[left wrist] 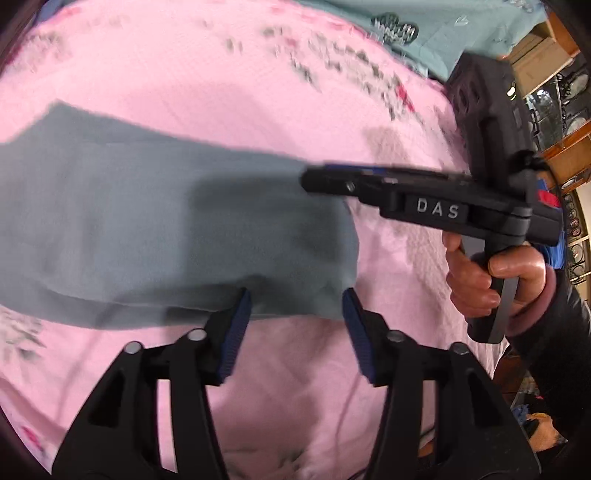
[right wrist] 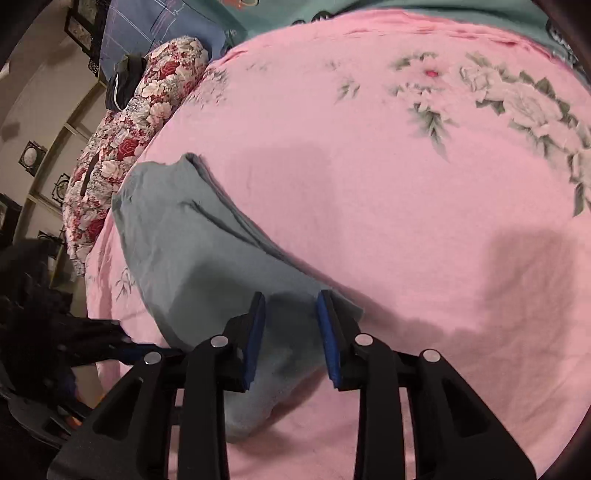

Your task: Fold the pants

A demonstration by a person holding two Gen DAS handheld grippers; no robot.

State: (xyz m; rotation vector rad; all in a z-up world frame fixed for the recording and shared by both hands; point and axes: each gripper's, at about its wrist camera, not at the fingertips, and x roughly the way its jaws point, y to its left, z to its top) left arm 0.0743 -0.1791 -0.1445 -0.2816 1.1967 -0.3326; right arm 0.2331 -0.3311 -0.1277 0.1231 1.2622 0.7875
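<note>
Grey-blue pants point(left wrist: 155, 218) lie flat on a pink floral bedsheet point(left wrist: 221, 85), stretching from the left edge to the middle. My left gripper point(left wrist: 295, 299) is open, its blue pads at the near edge of the pants' right end. My right gripper point(left wrist: 310, 181) shows from the side at that same end, held by a hand point(left wrist: 491, 280). In the right wrist view the pants point(right wrist: 192, 251) run away to the upper left, and my right gripper point(right wrist: 291, 301) is open with the cloth's end between its fingers.
A red floral quilt roll point(right wrist: 129, 136) with dark clothing on it lies at the bed's left side. A teal cover point(left wrist: 450, 33) lies at the bed's far end. Wooden shelves point(left wrist: 565, 110) stand on the right. The pink sheet point(right wrist: 406, 221) spreads to the right.
</note>
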